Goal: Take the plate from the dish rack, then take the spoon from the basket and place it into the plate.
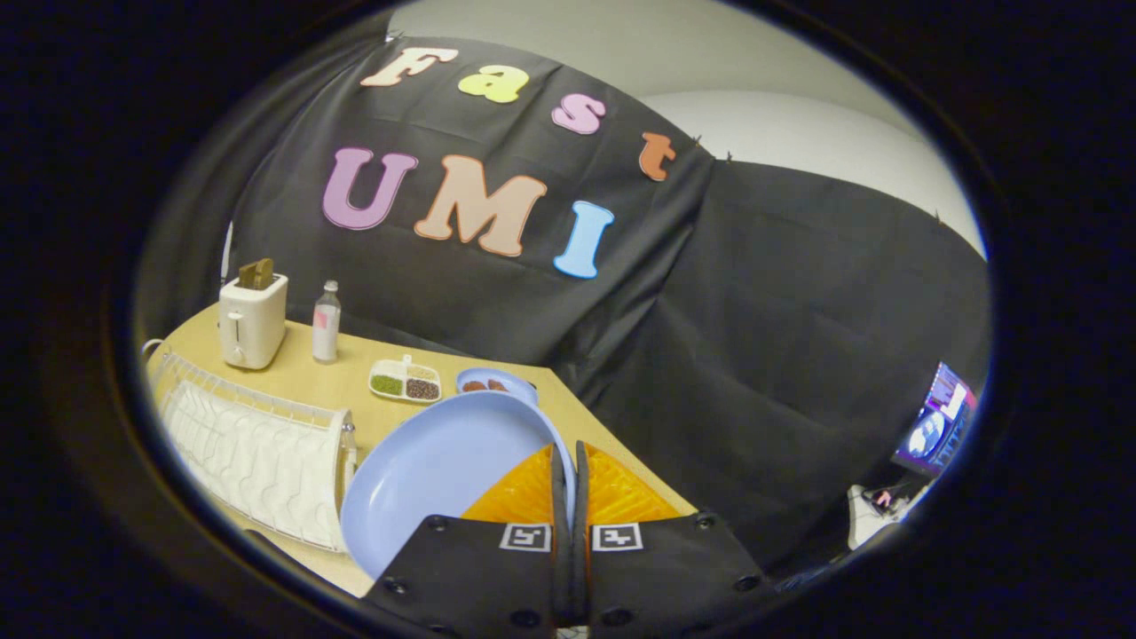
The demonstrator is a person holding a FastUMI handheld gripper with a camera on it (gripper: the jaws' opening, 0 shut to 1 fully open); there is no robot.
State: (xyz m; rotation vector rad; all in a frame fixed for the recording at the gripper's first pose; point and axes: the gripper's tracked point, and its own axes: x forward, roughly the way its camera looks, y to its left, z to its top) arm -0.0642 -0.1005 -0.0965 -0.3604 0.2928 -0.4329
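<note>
A light blue plate (435, 470) hangs tilted above the table, its hollow side facing me. My gripper (568, 454) is shut on the plate's right rim, and the thin edge runs between the two fingers. Behind the fingers and below the plate lies an orange ribbed basket (626, 497) at the table's near corner. I cannot see inside the basket. The white wire dish rack (257, 453) stands just left of the plate, with nothing in the slots that show.
On the wooden table (346, 383) stand a white toaster (253, 319), a small bottle (326, 321), a divided snack tray (406, 380) and a small blue dish (493, 383) beyond the plate. A lit screen (936, 426) sits far right, past the table's edge.
</note>
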